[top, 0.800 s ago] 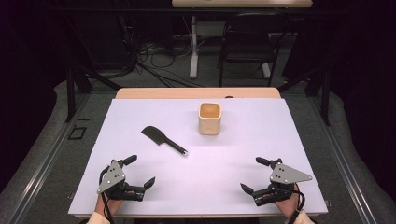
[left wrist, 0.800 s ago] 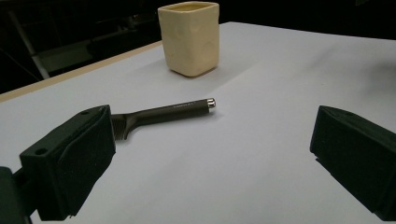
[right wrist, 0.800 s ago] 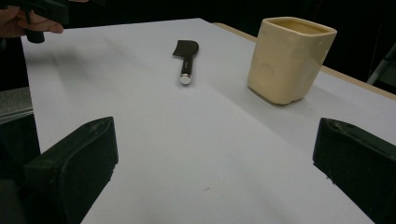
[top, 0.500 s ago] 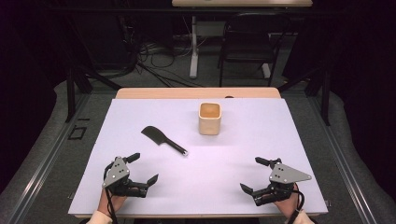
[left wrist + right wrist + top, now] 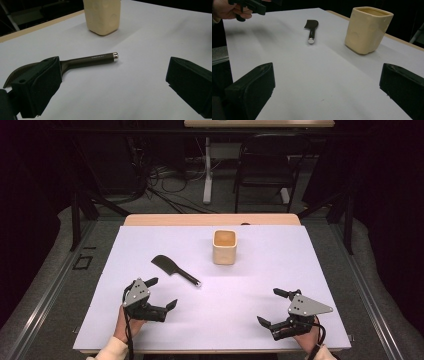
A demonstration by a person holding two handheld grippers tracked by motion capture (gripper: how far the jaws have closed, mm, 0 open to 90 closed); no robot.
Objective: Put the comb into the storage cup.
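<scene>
A table (image 5: 310,270) covered by a pale lilac sheet is set in the middle of the high view, and a strip of bare wood (image 5: 210,220) is left uncovered along its edge at 12 o'clock. Grey carpet (image 5: 55,270) is laid around it, and metal rails (image 5: 45,290) are run along the floor at 9 and 3 o'clock. A black chair (image 5: 265,170) is placed at 1 o'clock. A white desk leg (image 5: 207,170) is seen at 12 o'clock, with cables (image 5: 165,180) strewn over the floor at 11 o'clock. The surroundings are kept dark; only the tabletop is brightly lit.
</scene>
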